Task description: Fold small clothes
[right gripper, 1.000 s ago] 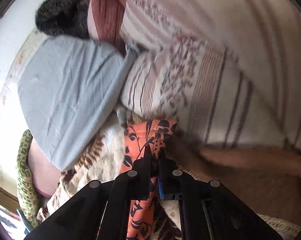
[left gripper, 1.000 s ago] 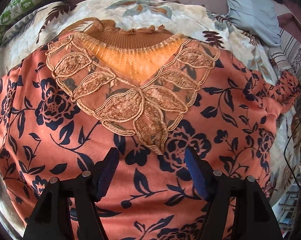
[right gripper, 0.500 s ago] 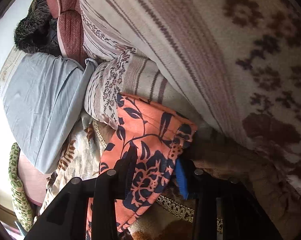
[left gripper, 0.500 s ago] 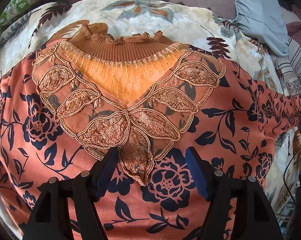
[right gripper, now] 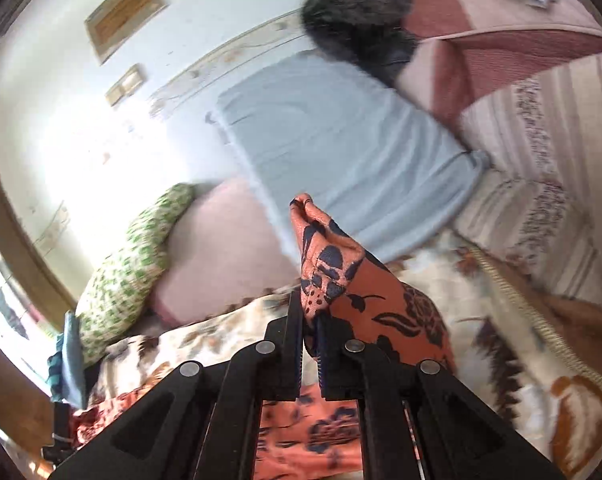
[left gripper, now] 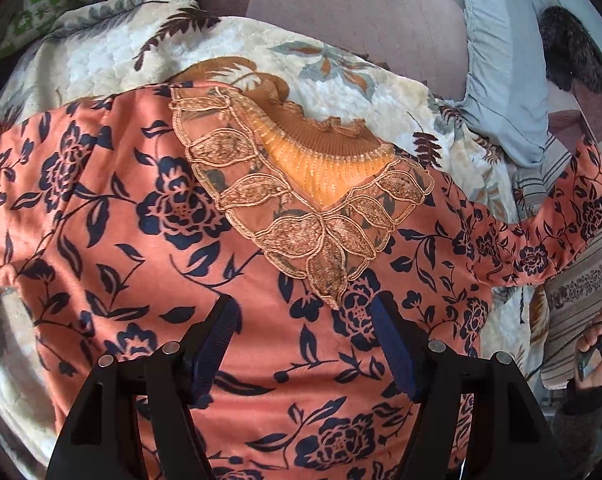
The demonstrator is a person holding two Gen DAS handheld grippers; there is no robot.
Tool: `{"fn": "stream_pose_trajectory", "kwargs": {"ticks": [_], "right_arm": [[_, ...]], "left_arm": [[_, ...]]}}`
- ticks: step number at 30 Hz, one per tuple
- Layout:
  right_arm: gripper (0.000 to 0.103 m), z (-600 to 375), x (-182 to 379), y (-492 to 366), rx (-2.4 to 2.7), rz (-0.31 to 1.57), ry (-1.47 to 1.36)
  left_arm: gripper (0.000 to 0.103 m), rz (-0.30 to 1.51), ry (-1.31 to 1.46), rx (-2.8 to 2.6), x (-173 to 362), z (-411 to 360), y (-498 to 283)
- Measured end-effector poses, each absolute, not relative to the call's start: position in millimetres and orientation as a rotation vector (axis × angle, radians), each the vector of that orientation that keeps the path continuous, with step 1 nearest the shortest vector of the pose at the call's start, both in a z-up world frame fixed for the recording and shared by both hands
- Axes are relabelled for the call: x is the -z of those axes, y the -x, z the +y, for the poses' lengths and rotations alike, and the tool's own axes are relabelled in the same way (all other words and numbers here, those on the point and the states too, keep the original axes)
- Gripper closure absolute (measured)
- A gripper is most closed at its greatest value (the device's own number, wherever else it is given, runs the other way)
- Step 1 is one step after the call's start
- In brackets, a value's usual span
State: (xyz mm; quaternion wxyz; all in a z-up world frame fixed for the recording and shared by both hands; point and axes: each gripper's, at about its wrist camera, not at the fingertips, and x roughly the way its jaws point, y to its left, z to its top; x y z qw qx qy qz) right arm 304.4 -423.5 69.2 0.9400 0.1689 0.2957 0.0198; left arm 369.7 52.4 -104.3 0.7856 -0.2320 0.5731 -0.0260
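My left tool [left gripper: 301,344] hangs over the orange floral blouse [left gripper: 149,248], its two blue pads spread wide apart with nothing between them, just below the point of the embroidered leaf collar [left gripper: 313,236]. The blouse lies face up and spread across a cream leaf-patterned blanket [left gripper: 113,52] on the bed, its ribbed orange neckline [left gripper: 321,160] towards the far side.

My right tool [right gripper: 309,320] has its pads pressed together on the blouse's sleeve [right gripper: 333,268], and the cuff end stands up above the pads. In the left wrist view that sleeve [left gripper: 541,240] is stretched out and lifted off the blanket towards the right edge, where my right hand [left gripper: 593,356] shows.

A pale blue pillow [right gripper: 341,144] lies beyond the sleeve, with a striped blanket [right gripper: 541,152] beside it and a green-patterned cushion [right gripper: 129,268] further off.
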Motion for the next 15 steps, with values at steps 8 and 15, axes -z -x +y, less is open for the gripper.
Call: {"fn": "stream_pose_trajectory", "kwargs": {"ticks": [8, 15], "right_arm": [[0.098, -230, -15, -323, -0.366, 0.754, -0.395], [0.097, -94, 73, -321, -0.474, 0.986, -0.357]], "left_arm": [[0.035, 1.185, 0.579, -0.018, 75, 135, -317], [0.035, 1.163, 0.666, -0.057, 70, 185, -288]]}}
